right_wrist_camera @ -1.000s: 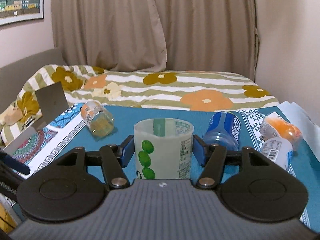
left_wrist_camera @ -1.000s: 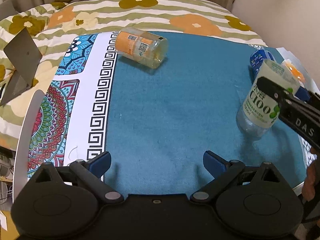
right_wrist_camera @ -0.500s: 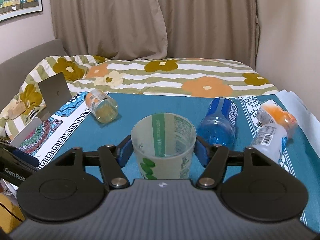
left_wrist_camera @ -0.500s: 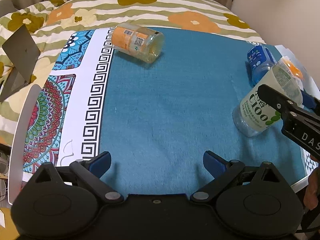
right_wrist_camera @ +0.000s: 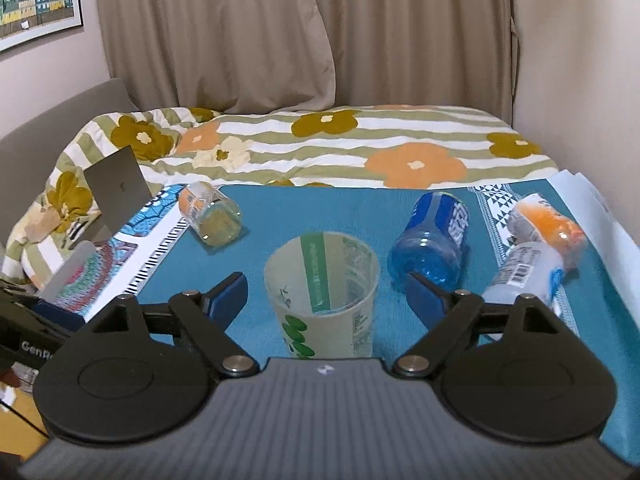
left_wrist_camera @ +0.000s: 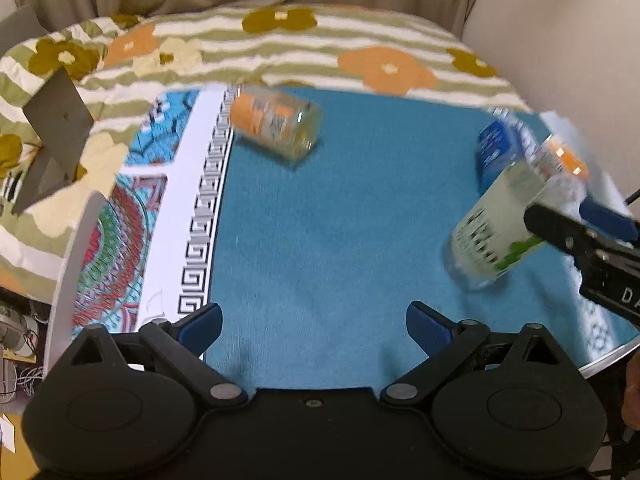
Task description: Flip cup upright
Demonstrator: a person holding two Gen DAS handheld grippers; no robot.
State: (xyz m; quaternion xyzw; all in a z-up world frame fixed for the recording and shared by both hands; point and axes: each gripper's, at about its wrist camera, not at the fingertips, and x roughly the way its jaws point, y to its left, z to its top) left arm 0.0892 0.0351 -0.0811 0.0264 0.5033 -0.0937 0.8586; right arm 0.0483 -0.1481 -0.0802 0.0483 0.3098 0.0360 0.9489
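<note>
Cup (right_wrist_camera: 322, 292) stood upright as my right gripper (right_wrist_camera: 325, 295) spread off it; flip looked done. Left gripper (left_wrist_camera: 314, 322) stayed spread, empty.

The cup (right_wrist_camera: 322, 292) stands upright on the cloth (right_wrist_camera: 332, 208), mouth up, between the spread fingers of the right gripper (right_wrist_camera: 326, 296), touching neither. From the cup, a jar (right_wrist_camera: 210, 216) lies on its side at ten o'clock, well apart. A bottle (right_wrist_camera: 434, 240) lies at two o'clock, near. Two more bottles (right_wrist_camera: 536, 248) lie at three o'clock, just beside each other. Behind them all, at twelve o'clock, spreads the quilt (right_wrist_camera: 320, 144). The left gripper (left_wrist_camera: 314, 328) hovers over bare cloth, the cup (left_wrist_camera: 496, 228) at its two o'clock.
</note>
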